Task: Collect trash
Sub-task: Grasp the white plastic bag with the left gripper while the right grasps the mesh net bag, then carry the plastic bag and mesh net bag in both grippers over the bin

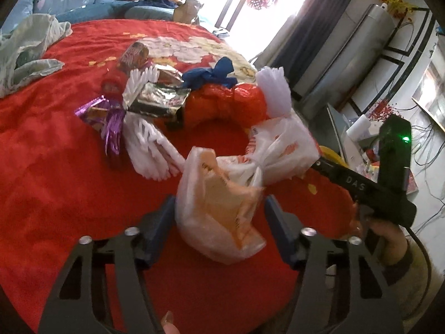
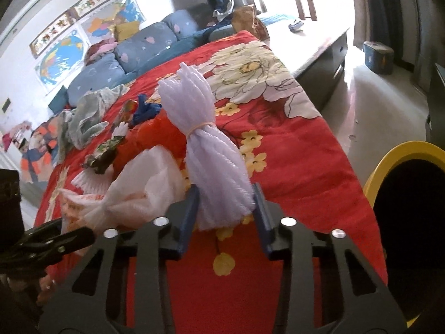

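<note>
On the red floral quilt (image 1: 55, 144), trash lies in a loose heap: a purple foil wrapper (image 1: 100, 114), a silver foil packet (image 1: 158, 98), a blue bag (image 1: 214, 73) and a red plastic bag (image 1: 225, 101). The left gripper (image 1: 219, 211) is clamped on a knotted white-and-orange plastic bag (image 1: 222, 208), its contents unclear. The right gripper (image 2: 225, 203) squeezes a tied bundle of white foam netting (image 2: 205, 150). At far right, a yellow-rimmed bin (image 2: 389, 161) shows a dark interior.

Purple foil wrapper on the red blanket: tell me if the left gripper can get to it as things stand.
Probably not yet: the left gripper already straddles the white-and-orange plastic bag, and the purple foil wrapper lies farther off, beside white foam netting.
</note>
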A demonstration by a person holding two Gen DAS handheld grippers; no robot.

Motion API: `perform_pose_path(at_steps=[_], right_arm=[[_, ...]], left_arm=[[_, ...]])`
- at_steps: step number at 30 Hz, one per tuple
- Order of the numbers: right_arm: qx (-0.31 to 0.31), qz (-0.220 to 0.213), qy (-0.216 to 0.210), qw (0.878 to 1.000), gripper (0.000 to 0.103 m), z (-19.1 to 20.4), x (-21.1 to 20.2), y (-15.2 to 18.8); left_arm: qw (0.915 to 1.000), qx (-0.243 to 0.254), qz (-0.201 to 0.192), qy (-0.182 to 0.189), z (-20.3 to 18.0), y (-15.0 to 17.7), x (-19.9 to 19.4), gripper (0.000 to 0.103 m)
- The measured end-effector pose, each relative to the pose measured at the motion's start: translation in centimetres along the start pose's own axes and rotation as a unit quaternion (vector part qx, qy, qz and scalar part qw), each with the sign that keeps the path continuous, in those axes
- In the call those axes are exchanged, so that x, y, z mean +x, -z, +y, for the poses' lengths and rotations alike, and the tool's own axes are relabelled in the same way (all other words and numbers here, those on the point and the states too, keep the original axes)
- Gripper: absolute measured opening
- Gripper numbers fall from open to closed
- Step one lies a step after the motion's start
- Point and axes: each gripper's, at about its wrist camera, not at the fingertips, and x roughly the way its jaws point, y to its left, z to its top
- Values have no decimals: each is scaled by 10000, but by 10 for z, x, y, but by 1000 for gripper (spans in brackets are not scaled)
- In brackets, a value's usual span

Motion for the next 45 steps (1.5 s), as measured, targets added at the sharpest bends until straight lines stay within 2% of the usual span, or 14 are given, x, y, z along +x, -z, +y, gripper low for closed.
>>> perform_pose_path(at_steps=[4, 6, 9, 28, 45], right_arm=[[-50, -135, -59, 9999, 21, 2, -8, 2], [-56, -183, -43, 9998, 19, 3, -12, 2], [-69, -255, -4, 9997, 10, 3, -19, 1], [94, -797, 156, 9967, 10, -11, -60, -11], [307, -1215, 372, 9914, 10, -32, -96, -16]], left_arm=[[10000, 40, -9, 66, -1, 0, 1, 48], [9999, 92, -27, 92, -3, 0, 0, 46], [9998, 98, -69, 182, -6, 0, -2, 44], [9952, 532, -722, 383, -37, -12, -36, 42], [9903, 1039, -805, 450, -79, -18, -41, 42]])
